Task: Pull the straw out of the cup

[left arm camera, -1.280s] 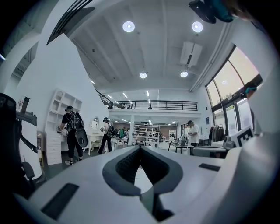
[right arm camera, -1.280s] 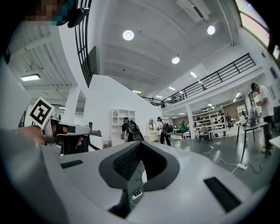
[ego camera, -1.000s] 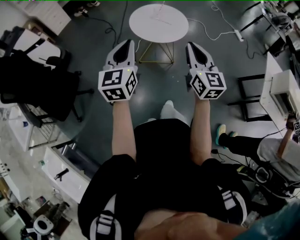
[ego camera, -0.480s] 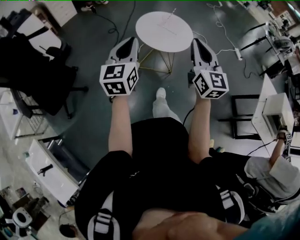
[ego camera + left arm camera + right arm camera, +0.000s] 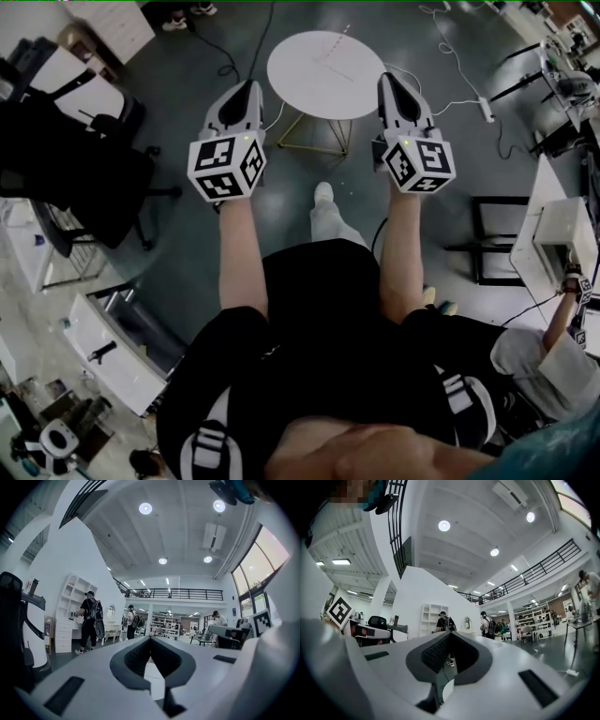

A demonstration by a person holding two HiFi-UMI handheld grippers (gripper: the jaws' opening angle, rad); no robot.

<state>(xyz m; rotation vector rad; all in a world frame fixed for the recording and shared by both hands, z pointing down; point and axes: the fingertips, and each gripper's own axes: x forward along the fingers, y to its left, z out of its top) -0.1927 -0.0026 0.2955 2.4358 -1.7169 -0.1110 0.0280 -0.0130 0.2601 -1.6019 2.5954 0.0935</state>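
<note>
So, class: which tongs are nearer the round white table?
Right, narrowly. Seen from above, the right tongs overlap the round white table's right edge; the left tongs sit just off its left edge.

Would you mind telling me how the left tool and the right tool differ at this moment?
In the head view the left tool angles toward the picture's right and the right tool toward its left, so their tips converge near the round table. The left cube shows different square patterns from the right cube. Shared: both tools are white, shut and hold nothing.
</note>
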